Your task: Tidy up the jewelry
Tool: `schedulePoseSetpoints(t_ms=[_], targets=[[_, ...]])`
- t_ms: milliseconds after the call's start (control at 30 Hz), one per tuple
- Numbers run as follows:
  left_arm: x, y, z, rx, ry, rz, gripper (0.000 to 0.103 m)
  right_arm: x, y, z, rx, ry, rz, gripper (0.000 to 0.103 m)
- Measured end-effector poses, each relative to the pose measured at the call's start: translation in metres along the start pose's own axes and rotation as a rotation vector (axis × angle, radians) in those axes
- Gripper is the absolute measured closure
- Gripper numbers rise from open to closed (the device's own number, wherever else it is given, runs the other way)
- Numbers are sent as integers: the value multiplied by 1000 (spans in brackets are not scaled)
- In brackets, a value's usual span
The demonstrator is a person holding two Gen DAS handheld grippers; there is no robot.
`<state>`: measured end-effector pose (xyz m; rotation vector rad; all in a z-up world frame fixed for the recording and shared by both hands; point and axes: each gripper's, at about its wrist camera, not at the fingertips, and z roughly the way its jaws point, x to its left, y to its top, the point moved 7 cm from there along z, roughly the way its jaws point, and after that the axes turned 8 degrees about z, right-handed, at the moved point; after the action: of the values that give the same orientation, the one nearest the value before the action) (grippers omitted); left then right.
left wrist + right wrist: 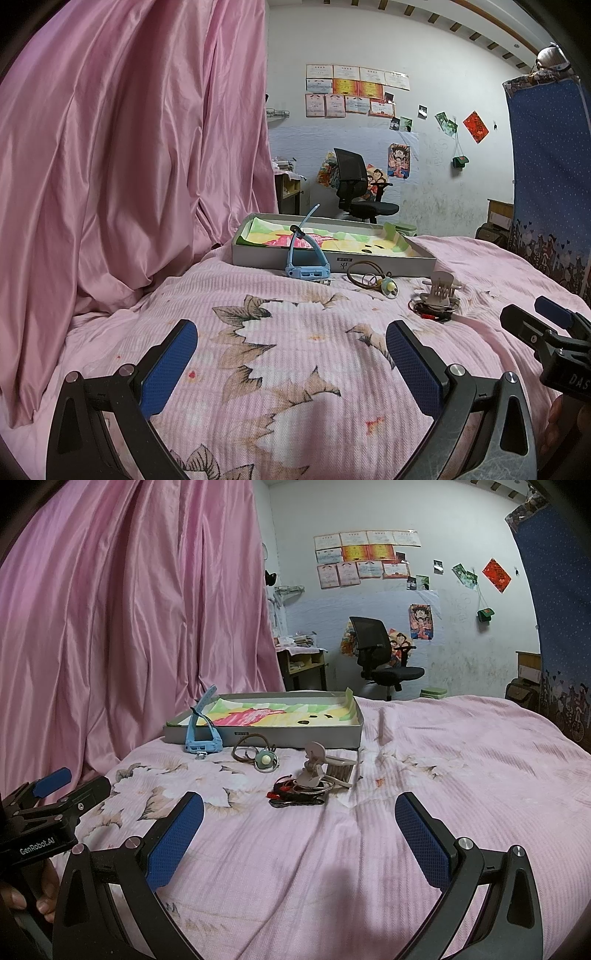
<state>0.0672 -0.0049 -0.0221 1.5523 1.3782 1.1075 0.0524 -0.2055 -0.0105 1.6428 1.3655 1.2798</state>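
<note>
Pink bedspread [424,738] carries everything; nothing looks sorted yet. From left: blue watch [202,734] leaning on the lined tray [266,738], corded pendant [258,757], hair claw [325,766] over a bracelet tangle [295,794], all outside it. Left gripper [291,363] and right gripper [299,843] hover low, jaws wide, empty.

Pink floral bedspread [424,738] carries tray [266,736], watch [202,744], necklace [258,757], hair clip [325,766].

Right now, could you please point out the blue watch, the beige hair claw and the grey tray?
blue watch [306,274], left wrist view, case.
beige hair claw [314,762], right wrist view, body.
grey tray [295,738], right wrist view, front wall.
</note>
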Motion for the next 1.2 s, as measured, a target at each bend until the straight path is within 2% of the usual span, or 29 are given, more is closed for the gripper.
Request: schedulePoseSetpoints(t_ms=[333,533,633,1000,1200], targets=[[8,13,-3,-3,37,-26,0,4,7,3,24,2,0,1],[8,20,17,43,22,10,0,-2,21,17,74,3,5,1],[8,21,36,100,-5,9,0,-8,29,28,94,10,15,1],[16,46,97,201,-31,-14,0,-15,41,86,175,45,71,1],[17,50,136,282,-62,-27,0,-15,44,120,237,52,87,1]])
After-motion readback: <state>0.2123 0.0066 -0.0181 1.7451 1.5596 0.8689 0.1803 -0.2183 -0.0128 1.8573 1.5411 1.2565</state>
